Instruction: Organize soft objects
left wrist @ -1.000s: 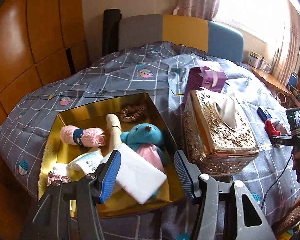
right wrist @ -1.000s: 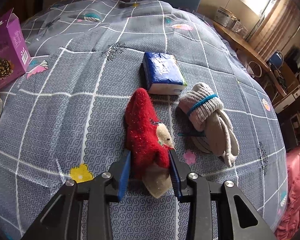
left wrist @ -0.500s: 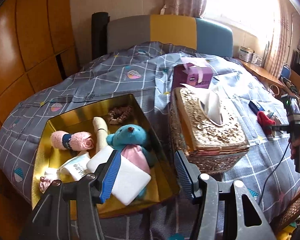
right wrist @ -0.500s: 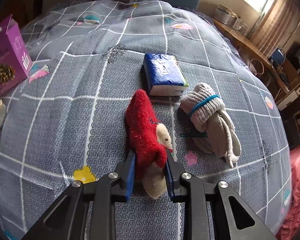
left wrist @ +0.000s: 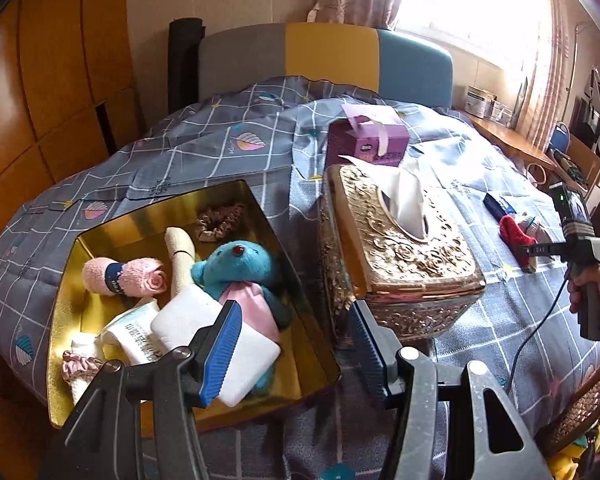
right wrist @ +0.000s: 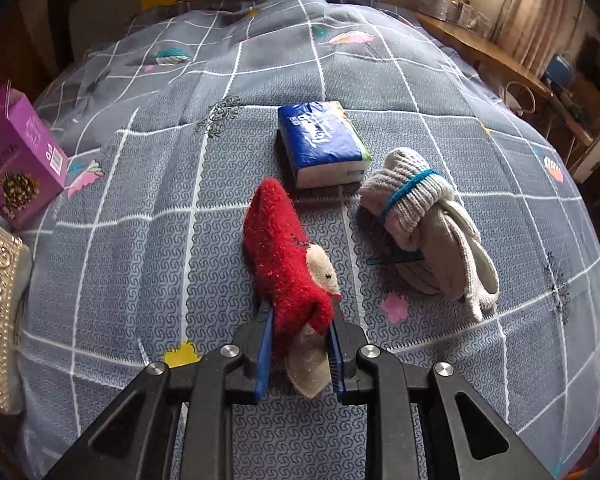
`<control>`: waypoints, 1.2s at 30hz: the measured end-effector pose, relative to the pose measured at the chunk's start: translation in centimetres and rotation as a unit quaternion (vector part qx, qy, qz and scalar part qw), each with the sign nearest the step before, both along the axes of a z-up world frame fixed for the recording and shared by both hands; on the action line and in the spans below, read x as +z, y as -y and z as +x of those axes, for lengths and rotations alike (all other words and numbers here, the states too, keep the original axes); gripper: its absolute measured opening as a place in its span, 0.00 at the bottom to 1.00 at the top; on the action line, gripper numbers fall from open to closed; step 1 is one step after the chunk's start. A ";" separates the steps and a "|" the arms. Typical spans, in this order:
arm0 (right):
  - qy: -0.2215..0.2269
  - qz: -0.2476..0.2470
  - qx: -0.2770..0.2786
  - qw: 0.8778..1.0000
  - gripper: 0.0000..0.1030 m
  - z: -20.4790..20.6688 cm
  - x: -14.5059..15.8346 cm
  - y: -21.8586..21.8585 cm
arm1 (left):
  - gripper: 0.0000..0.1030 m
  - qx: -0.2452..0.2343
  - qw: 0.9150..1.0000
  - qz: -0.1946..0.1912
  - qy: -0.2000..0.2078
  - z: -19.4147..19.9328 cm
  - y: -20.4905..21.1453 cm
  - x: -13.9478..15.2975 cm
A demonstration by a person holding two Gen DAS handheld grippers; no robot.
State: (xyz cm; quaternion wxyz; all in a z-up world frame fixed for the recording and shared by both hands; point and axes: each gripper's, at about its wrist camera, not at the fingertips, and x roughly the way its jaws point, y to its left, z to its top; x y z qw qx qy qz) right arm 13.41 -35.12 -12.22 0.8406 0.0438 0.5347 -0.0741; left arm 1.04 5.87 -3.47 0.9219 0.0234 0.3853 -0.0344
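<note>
The right gripper [right wrist: 300, 340] is closed down tight on the near end of the red fuzzy sock [right wrist: 286, 258], its blue pads pinching the cuff where a beige lining pokes out. The rest of the sock lies stretched away from the gripper on the bed [right wrist: 140, 240], so from where I stand it looks gripped but not yet lifted clear. Just beyond its toe sits a blue tissue pack [right wrist: 322, 142], and just to the right of the sock lies a bundle of beige socks [right wrist: 424, 224] tied with a blue band. Both rest on the quilt, untouched.

The left gripper [left wrist: 296, 346] hangs with its jaws wide apart and nothing between them, hovering over the near edge of the gold tin [left wrist: 312, 376]. Inside the tin there is already a fair pile: a teal stuffed bear [left wrist: 240, 268] in a pink outfit, a white pad [left wrist: 204, 320] lying across it, a rolled pink towel [left wrist: 124, 278], a beige roll [left wrist: 180, 256], a brown scrunchie [left wrist: 220, 222] at the far end and a pink scrunchie [left wrist: 78, 362] in the near corner. Right beside the tin stands an ornate gold tissue box [left wrist: 396, 248], with a purple carton [left wrist: 366, 142] behind it.

My guess is the job is well past halfway. What seems left is carrying the red sock over to the tin, then the beige bundle and perhaps the tissue pack.
</note>
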 end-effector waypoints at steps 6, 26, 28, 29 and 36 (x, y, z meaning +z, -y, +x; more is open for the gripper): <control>0.000 -0.037 0.014 0.999 0.24 -0.3 -0.4 -1.1 | 0.55 0.024 1.000 -0.003 0.005 0.0 -1.9 0.6; 0.049 0.015 0.037 0.998 0.24 4.4 8.6 -6.7 | 0.55 0.049 0.998 -0.028 0.009 -1.0 -6.1 0.0; 0.066 0.020 0.060 0.996 0.24 4.6 10.4 -8.8 | 0.55 0.052 0.998 -0.029 0.009 -1.1 -6.3 -0.1; 0.073 0.024 0.072 0.994 0.24 4.8 11.3 -9.9 | 0.55 0.053 0.998 -0.029 0.008 -1.1 -6.4 -0.1; 0.132 0.043 0.176 0.975 0.24 4.3 16.8 -18.0 | 0.55 0.059 0.998 -0.030 0.012 -1.5 -6.9 -0.1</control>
